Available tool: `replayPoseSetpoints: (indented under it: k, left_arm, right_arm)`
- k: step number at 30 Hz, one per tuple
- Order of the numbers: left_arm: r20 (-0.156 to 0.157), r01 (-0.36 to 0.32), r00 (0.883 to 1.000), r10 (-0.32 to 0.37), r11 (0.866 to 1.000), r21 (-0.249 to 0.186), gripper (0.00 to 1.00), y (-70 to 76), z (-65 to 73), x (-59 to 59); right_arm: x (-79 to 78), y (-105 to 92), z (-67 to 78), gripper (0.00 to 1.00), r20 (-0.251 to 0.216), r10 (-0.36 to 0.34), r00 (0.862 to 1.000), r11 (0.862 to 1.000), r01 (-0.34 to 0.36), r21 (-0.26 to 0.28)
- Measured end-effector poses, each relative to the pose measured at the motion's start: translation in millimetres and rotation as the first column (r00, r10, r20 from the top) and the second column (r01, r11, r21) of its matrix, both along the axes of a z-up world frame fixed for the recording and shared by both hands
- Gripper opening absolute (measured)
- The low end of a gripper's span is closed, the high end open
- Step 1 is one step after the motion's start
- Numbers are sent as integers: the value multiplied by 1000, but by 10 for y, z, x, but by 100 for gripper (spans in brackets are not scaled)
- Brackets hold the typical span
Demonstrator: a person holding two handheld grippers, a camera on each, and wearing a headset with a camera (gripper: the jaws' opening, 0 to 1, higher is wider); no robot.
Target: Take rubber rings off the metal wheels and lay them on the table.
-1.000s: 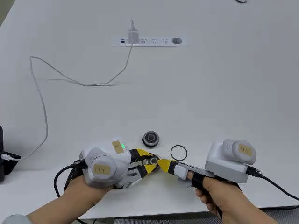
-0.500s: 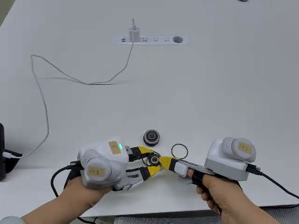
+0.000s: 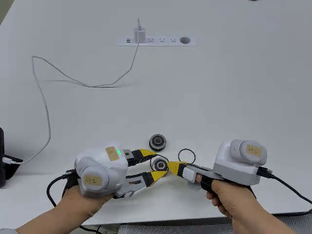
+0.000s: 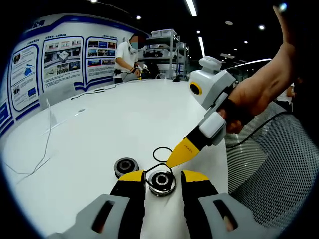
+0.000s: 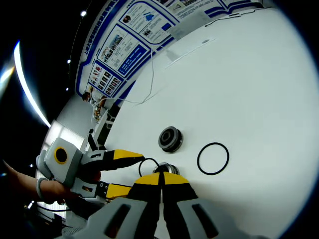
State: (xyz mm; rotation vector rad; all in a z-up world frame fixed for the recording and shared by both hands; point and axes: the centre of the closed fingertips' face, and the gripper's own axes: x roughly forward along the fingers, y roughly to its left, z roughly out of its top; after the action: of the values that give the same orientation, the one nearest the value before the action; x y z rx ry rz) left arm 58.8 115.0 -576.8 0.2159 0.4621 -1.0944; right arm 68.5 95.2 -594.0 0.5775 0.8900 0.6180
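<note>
— two questions first: what lies around the work, and what gets in the way?
— far back on the white table (image 3: 234, 97) there's a power strip (image 3: 156, 41) with one plug in it, and a thin cable (image 3: 73, 83) trailing off to the left. a dark box (image 3: 2, 163) sits at the left edge. all of that is well apart from the grippers. in the right gripper view, that gripper's own jaws cover the near side of the near wheel (image 3: 160, 164).
— where is that wheel?
— at the front of the table, between the jaws of the left gripper (image 3: 153, 164). they stand spread, one on each side of it, and don't look clamped on it.
— and the right gripper (image 3: 172, 167)?
— its jaws are pressed together at the tips, right against the wheel. they pinch the stretched ring (image 5: 147, 160), which loops partly off the wheel's rim.
— what differs from a second ago?
— the left jaws sat closer in around the wheel then, and now they stand wider. the far wheel (image 3: 157, 142) and the loose ring (image 3: 186, 156) lie where they lay.
— and the count?
— two wheels: one between the jaws, one just behind it with bare table between them. two rings: one part-way off its wheel, one flat on the table just right of the wheels, touching nothing. two grippers, one power strip, one cable.
</note>
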Motion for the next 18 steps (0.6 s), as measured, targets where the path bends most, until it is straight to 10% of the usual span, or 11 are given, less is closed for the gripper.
replayPoseSetpoints:
  k: [18]
  left_arm:
    - [-8, -41, 999, 41, 999, 15, 40, 76, -32, 9]
  right_arm:
    - [105, -329, -18, 2, 28, -54, 998, 994, 57, -92]
